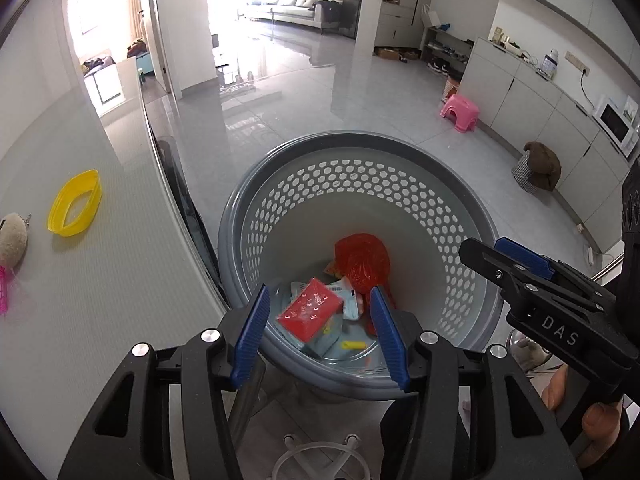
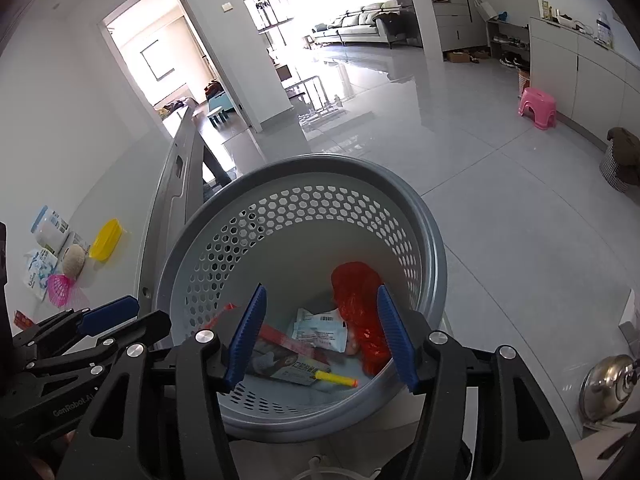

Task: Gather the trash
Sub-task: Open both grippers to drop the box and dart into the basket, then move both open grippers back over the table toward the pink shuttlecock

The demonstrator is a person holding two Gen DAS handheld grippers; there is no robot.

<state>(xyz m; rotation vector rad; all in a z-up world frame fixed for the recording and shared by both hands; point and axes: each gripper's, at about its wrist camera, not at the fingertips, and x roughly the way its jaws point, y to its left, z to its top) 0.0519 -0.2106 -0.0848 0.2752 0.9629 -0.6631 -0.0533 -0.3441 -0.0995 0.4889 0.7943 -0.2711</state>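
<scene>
A grey perforated basket (image 1: 348, 136) (image 2: 320, 160) stands beside the table edge. Inside lie a crumpled red plastic bag (image 1: 362, 260) (image 2: 356, 292), a red packet (image 1: 310, 314), white printed packets (image 2: 320, 330) and a yellow pen-like stick (image 2: 336, 379). My left gripper (image 1: 319, 288) (image 2: 132, 318) hangs over the basket's near rim, open, nothing between its blue pads. My right gripper (image 2: 322, 288) (image 1: 500, 254) hovers over the basket from the right, open and empty too. On the table lie a yellow ring lid (image 1: 74, 204) (image 2: 105, 239), a plush ball (image 2: 74, 260), pink mesh (image 2: 62, 290) and packets (image 2: 40, 268).
The white table (image 1: 120, 260) runs along the left, its edge against the basket. A pink stool (image 1: 459, 112) and a small bin under brown cloth (image 1: 538, 172) stand by the cabinets on the right. A metal pot lid (image 2: 608, 384) sits near right.
</scene>
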